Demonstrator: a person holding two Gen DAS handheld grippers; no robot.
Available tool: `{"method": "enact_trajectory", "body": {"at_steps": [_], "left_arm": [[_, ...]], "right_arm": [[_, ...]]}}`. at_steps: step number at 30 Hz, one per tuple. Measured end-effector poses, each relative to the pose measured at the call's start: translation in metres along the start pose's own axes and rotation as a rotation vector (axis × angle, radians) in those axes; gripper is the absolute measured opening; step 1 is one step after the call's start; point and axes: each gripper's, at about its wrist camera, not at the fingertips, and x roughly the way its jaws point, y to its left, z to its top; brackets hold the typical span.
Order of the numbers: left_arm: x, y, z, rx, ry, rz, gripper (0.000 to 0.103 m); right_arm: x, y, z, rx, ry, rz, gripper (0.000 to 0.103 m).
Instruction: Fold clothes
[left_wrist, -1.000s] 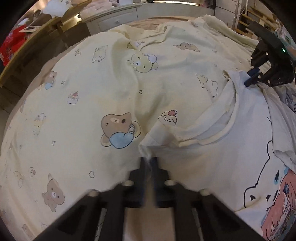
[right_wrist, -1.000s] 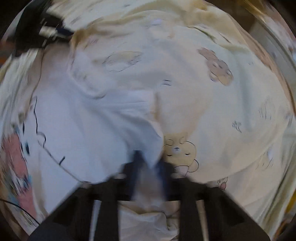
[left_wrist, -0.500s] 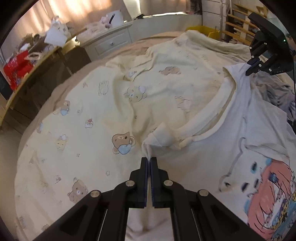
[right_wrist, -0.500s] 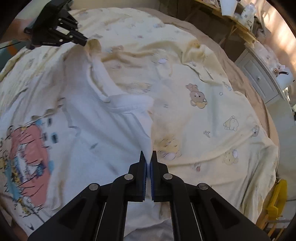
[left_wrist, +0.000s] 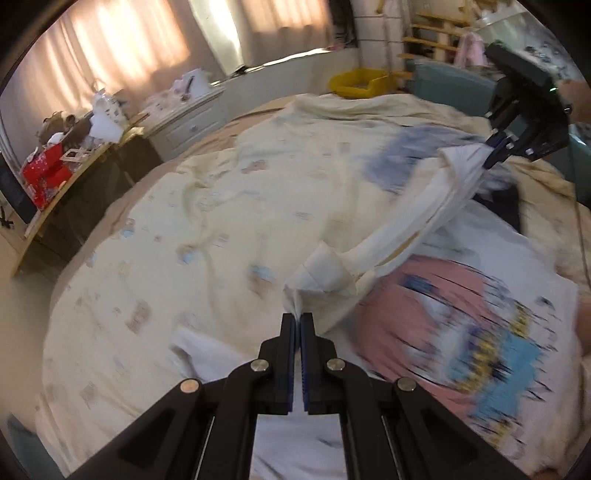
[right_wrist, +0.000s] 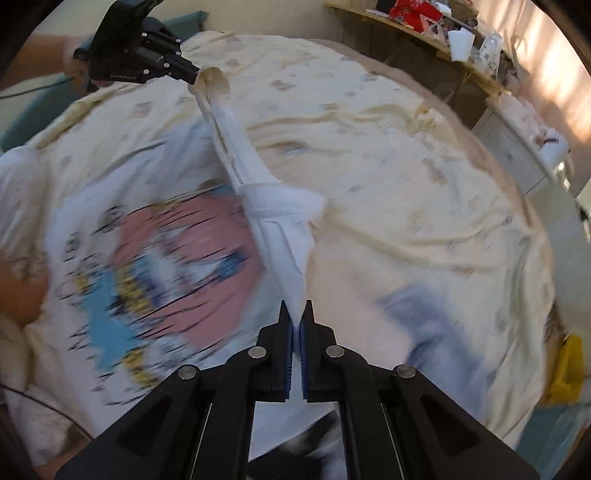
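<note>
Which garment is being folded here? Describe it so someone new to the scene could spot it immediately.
Start at the big bed covered by a pale yellow bear-print sheet. Lifted above it, stretched between the left gripper and the right gripper, is a white T-shirt. Its large pink-haired cartoon print sets it apart from the sheet and the greyish-blue cloth nearby.

Bed (left_wrist: 122, 206): wide mattress carrying a pale yellow quilt (left_wrist: 229, 221) that is lying rumpled across most of its top, printed with small bear and cloud figures, blurred here. A tan sheet (left_wrist: 207, 138) is showing along the far edge. A white T-shirt (left_wrist: 480, 325) with a pink-and-blue cartoon print is partly resting on the quilt. A dark garment (left_wrist: 498, 199) is lying just beyond it.
</note>
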Motion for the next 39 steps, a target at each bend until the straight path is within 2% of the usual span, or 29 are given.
{"method": "enact_trajectory", "body": {"at_steps": [3, 5, 7, 11, 13, 15, 16, 17, 18, 21, 23, 27, 30, 33, 36, 38, 39], "left_arm": [[-0.03, -0.05, -0.039, -0.019, 0.0, -0.065, 0.002], [-0.041, -0.088, -0.071, 0.016, 0.043, -0.105, 0.002], [-0.047, -0.125, -0.11, 0.022, 0.098, -0.182, 0.002], [-0.028, -0.164, -0.171, -0.037, 0.244, -0.282, 0.003], [-0.01, -0.169, -0.187, -0.052, 0.324, -0.274, 0.005], [0.006, -0.166, -0.196, -0.081, 0.39, -0.267, 0.013], [0.008, -0.158, -0.196, -0.105, 0.394, -0.27, 0.016], [0.006, -0.15, -0.195, -0.124, 0.389, -0.271, 0.024], [0.004, -0.141, -0.194, -0.146, 0.386, -0.273, 0.032], [-0.005, -0.112, -0.19, -0.203, 0.386, -0.277, 0.035], [-0.012, -0.098, -0.188, -0.201, 0.379, -0.226, 0.036], [-0.022, -0.079, -0.188, -0.281, 0.347, -0.175, 0.036], [-0.025, -0.071, -0.182, -0.304, 0.313, -0.15, 0.036], [-0.025, -0.073, -0.177, -0.272, 0.299, -0.136, 0.036], [-0.023, -0.069, -0.175, -0.263, 0.279, -0.126, 0.036], [-0.017, -0.067, -0.169, -0.279, 0.262, -0.119, 0.036], [-0.009, -0.065, -0.162, -0.299, 0.252, -0.108, 0.041]], "right_arm": [[-0.008, 0.047, -0.039, 0.012, 0.0, 0.084, 0.002], [-0.009, 0.082, -0.068, 0.0, 0.019, 0.144, 0.002], [0.001, 0.116, -0.097, -0.004, 0.05, 0.209, 0.002], [0.037, 0.154, -0.139, 0.03, 0.127, 0.279, 0.002], [0.059, 0.152, -0.147, 0.087, 0.189, 0.311, 0.005], [0.081, 0.15, -0.155, 0.144, 0.251, 0.345, 0.009], [0.092, 0.149, -0.159, 0.172, 0.281, 0.362, 0.011], [0.086, 0.143, -0.158, 0.187, 0.268, 0.352, 0.015], [0.078, 0.136, -0.157, 0.199, 0.251, 0.338, 0.024], [0.054, 0.115, -0.153, 0.237, 0.197, 0.297, 0.033], [0.038, 0.101, -0.15, 0.261, 0.161, 0.27, 0.038], [0.007, 0.073, -0.134, 0.326, 0.076, 0.23, 0.061], [-0.008, 0.063, -0.124, 0.363, 0.014, 0.217, 0.061], [-0.016, 0.069, -0.112, 0.368, -0.022, 0.195, 0.061], [-0.009, 0.072, -0.105, 0.333, -0.015, 0.113, 0.062], [0.005, 0.071, -0.1, 0.331, 0.0, 0.06, 0.065], [0.015, 0.07, -0.099, 0.34, 0.004, 0.044, 0.071]]}}
